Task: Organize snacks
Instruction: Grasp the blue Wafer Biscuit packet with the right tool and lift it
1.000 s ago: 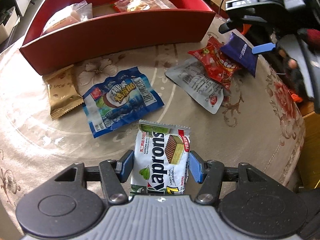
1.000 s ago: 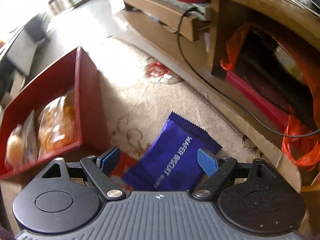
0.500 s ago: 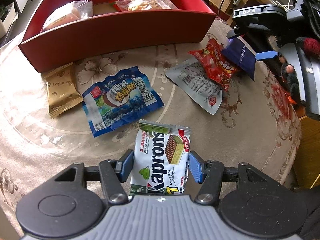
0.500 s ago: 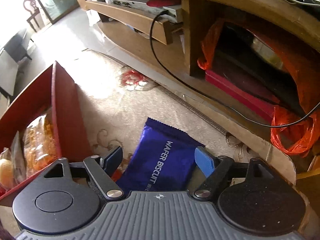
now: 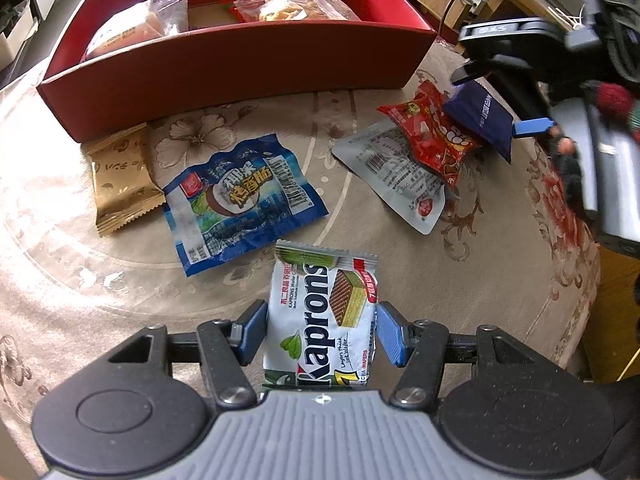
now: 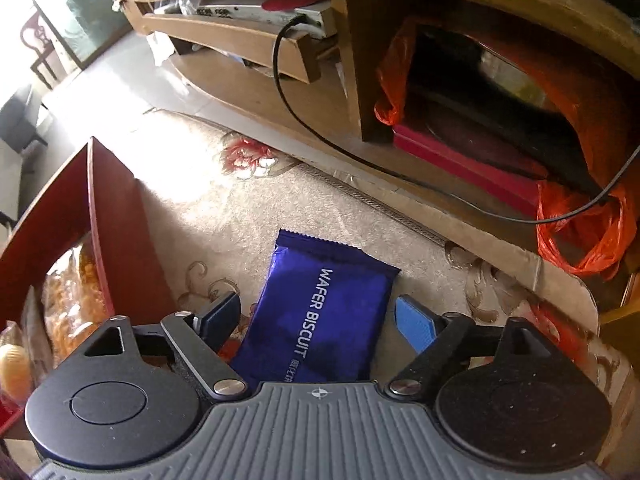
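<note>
My left gripper (image 5: pixel 322 334) is open, its blue pads on either side of a white and green Kaprons wafer pack (image 5: pixel 324 316) lying on the beige patterned tablecloth (image 5: pixel 480 264). My right gripper (image 6: pixel 318 320) is open around a dark blue wafer biscuit pack (image 6: pixel 320 312), which also shows in the left wrist view (image 5: pixel 480 114). The red box (image 5: pixel 240 60) at the back holds bagged snacks (image 5: pixel 136 28). A blue pack (image 5: pixel 240 200), a gold pack (image 5: pixel 120 180), a silver pouch (image 5: pixel 396 176) and a red pack (image 5: pixel 432 136) lie loose on the cloth.
The red box's end wall (image 6: pixel 116 232) stands just left of my right gripper. A wooden media unit (image 6: pixel 360 60) with a black cable (image 6: pixel 304 120) and orange plastic bags (image 6: pixel 580 232) runs behind the table. The table edge (image 5: pixel 580 320) drops off at right.
My right gripper has swung and lowered so the blue wafer biscuit pack sits more squarely between its pads. My left gripper has stayed around the Kaprons pack.
</note>
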Motion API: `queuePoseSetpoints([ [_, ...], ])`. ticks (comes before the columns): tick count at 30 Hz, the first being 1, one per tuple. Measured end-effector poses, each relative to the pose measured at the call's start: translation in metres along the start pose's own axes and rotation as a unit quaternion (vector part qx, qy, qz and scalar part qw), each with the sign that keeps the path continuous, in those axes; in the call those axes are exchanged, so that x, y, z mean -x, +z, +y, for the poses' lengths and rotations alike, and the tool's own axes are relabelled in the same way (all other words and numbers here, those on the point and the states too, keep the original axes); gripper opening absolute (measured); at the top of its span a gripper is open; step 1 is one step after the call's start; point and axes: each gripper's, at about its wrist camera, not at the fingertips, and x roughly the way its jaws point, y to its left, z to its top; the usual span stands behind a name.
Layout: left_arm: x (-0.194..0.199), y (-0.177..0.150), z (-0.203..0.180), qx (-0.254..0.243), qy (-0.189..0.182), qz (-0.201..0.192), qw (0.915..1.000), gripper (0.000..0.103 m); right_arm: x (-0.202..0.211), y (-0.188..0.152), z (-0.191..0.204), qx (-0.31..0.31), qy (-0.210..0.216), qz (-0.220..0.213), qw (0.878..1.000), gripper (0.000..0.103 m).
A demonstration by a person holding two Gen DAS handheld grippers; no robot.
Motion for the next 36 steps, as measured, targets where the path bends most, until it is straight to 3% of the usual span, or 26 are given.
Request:
queuePoseSetpoints([
  [2,0.000,0.000,0.000,0.000,-0.001,-0.001,1.0000,0.056,-0.008,0.001,0.007,0.005,-0.005,0.004,1.000,0.096],
  [4,0.000,0.000,0.001,0.000,-0.001,0.000,1.0000,0.056,-0.010,-0.001,0.016,0.028,-0.018,-0.004,0.999,0.096],
  [9,0.001,0.000,0.003,0.002,-0.006,0.002,1.0000,0.056,-0.010,-0.006,0.023,0.092,-0.048,-0.014,0.994,0.077],
  [17,0.003,-0.002,0.005,0.001,-0.004,0.000,1.0000,0.056,0.017,-0.026,0.001,0.147,-0.018,0.006,0.989,0.077],
  [23,0.007,-0.003,0.009,0.008,0.006,-0.003,0.9999,0.055,0.057,-0.071,-0.010,0.181,0.023,0.007,0.983,0.077],
  [30,0.004,-0.005,0.012,0.008,0.033,-0.016,0.9993,0.055,0.072,-0.112,0.003,0.232,0.056,0.019,0.971,0.077],
  [36,0.001,-0.008,0.001,-0.009,0.058,-0.033,0.9977,0.064,0.071,-0.121,0.015,0.261,0.067,0.025,0.963,0.077],
])
